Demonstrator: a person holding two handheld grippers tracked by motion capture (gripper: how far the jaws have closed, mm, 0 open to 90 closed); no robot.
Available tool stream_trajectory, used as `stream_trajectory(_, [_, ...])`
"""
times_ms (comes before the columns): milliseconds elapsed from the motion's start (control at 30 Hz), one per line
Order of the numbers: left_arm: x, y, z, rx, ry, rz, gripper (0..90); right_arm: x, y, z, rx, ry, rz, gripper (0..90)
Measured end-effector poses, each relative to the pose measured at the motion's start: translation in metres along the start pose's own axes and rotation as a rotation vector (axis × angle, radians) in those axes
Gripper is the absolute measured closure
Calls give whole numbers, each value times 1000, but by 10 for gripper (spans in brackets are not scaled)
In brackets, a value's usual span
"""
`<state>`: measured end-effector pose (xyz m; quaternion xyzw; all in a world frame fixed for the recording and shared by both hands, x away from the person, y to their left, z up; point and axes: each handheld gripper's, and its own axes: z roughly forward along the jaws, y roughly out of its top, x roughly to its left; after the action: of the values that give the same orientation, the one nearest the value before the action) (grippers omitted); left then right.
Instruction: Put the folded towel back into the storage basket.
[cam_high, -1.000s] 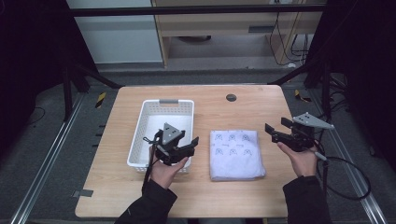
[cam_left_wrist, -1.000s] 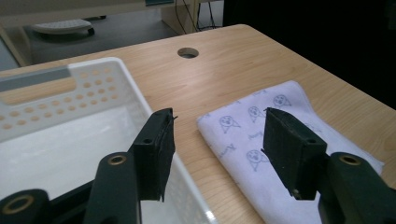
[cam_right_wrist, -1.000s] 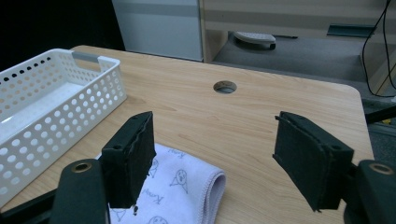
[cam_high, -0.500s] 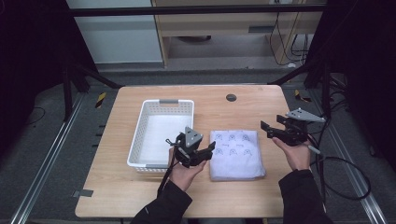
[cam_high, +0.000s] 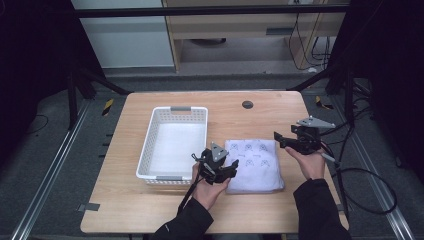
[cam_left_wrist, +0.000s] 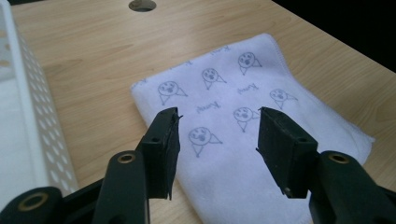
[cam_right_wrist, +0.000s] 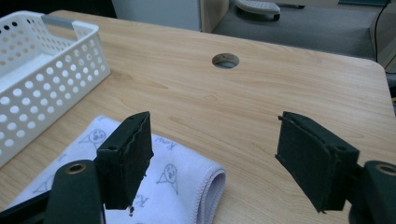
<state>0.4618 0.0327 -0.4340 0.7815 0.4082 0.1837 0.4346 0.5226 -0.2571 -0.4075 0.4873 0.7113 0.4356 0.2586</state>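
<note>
two open claws, left claw (cam_left_wrist: 217, 140) over folded towel (cam_left_wrist: 243, 140), towel beside right claw (cam_right_wrist: 212, 158)

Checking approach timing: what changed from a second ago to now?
The left gripper moved from over the basket's near right corner to the folded towel's left edge; its jaws have just been closing, with nothing between them yet. The right gripper shifted slightly inward toward the towel's far right corner, its jaws open and empty. Nothing was grasped or released. Towel, basket and table stayed put.
</note>
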Motion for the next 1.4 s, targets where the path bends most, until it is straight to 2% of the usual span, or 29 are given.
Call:
stream_trajectory(600, [-6, -22, 21, 65, -5, -2, 464, -6, -29, 25, 81, 5, 33, 254])
stream_trajectory(767, [-8, -28, 27, 82, -12, -21, 459, -5, -37, 33, 108, 6, 36, 254])
stream_trajectory(867, [-7, -30, 30, 96, -3, -22, 453, -4, -42, 39, 127, 10, 38, 254])
stream_trajectory(900, [-7, -33, 32, 100, -1, -36, 451, -5, -45, 43, 138, 11, 37, 254])
stream_trajectory(1033, [-7, -36, 35, 113, -6, -38, 447, -4, -48, 48, 156, 17, 45, 254])
stream_trajectory(1100, [-8, -37, 37, 122, 4, -36, 442, -4, -53, 52, 168, 22, 49, 257])
stream_trajectory(1400, [-8, -40, 41, 125, 4, -58, 435, -6, -62, 60, 208, 27, 66, 282])
